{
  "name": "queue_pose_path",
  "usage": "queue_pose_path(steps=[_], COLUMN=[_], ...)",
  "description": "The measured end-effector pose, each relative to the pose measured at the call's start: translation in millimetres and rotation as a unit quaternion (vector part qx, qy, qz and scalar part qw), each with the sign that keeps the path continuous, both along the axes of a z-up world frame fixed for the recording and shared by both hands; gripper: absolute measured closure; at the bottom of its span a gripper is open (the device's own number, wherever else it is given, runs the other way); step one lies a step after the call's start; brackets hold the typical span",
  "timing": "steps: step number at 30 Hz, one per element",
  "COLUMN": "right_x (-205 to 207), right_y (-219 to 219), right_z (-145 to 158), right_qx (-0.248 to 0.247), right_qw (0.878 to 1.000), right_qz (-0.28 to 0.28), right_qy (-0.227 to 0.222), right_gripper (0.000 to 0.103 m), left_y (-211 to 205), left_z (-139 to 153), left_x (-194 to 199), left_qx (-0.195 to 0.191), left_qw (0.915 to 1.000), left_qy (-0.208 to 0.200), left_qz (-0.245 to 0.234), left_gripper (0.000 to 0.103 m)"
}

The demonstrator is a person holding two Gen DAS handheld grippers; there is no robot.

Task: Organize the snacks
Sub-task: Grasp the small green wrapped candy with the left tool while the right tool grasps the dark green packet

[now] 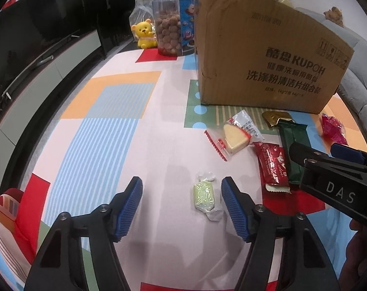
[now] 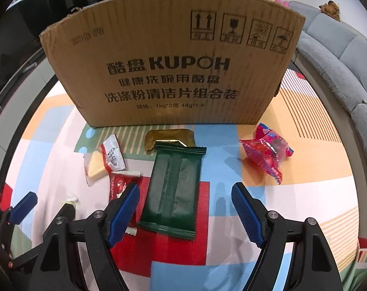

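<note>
A pale green wrapped candy (image 1: 204, 197) lies on the patterned tablecloth (image 1: 125, 131) between the fingers of my left gripper (image 1: 182, 181). The jaws are open, and the candy is nearer the right finger, untouched. My right gripper (image 2: 184, 186) is open over a long dark green packet (image 2: 176, 184), with its pads clear of the packet. Under that packet's far end lies a gold packet (image 2: 169, 135). To its left are a red packet (image 2: 119, 184) and a cheese wedge snack (image 2: 98, 167), and to its right a pink packet (image 2: 268, 152). Behind them all stands a cardboard box (image 2: 169, 72).
A clear jar of round brown snacks (image 1: 169, 31) and a yellow toy bear (image 1: 144, 34) stand at the table's far end, left of the box. A grey sofa (image 2: 341, 60) runs along the right side. A dark low cabinet (image 1: 50, 68) lines the left.
</note>
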State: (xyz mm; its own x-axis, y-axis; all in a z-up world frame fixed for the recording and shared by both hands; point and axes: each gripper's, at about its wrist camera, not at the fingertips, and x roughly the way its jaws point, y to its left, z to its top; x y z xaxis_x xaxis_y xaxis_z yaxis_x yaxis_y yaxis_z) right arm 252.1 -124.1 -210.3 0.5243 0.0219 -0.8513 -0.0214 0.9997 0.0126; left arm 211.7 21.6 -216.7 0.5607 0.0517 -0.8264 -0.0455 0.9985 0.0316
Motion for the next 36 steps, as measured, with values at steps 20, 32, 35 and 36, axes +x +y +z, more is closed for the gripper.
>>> queue_pose_path(steps=[20,32,35,36], right_x=[18.5,10.6,6.5,5.5], right_y=[4.2,-0.6,-4.3,-4.4], right_z=[-35.3,-22.4,-13.3,-10.9], right_qx=[-0.002,0.012,0.012,0.012], right_qw=[1.0,1.0,1.0,1.0], right_qz=[0.008,0.014,0.015,0.016], right_qy=[0.015,0.012,0.006,0.004], right_gripper=[0.043,0.057,0.057,0.057], left_y=[-4.9,-4.0,-3.7,-3.5], left_z=[-4.3,-2.6,0.2,0.9], left_x=[3.5,4.5,3.9,3.5], left_qx=[-0.018,-0.023,-0.019,-0.018], left_qw=[0.9997,0.9996,0.9997,0.9997], left_qy=[0.009,0.007,0.001,0.0], left_qz=[-0.013,-0.015,-0.015,-0.015], left_gripper=[0.069,0.084,0.084,0.084])
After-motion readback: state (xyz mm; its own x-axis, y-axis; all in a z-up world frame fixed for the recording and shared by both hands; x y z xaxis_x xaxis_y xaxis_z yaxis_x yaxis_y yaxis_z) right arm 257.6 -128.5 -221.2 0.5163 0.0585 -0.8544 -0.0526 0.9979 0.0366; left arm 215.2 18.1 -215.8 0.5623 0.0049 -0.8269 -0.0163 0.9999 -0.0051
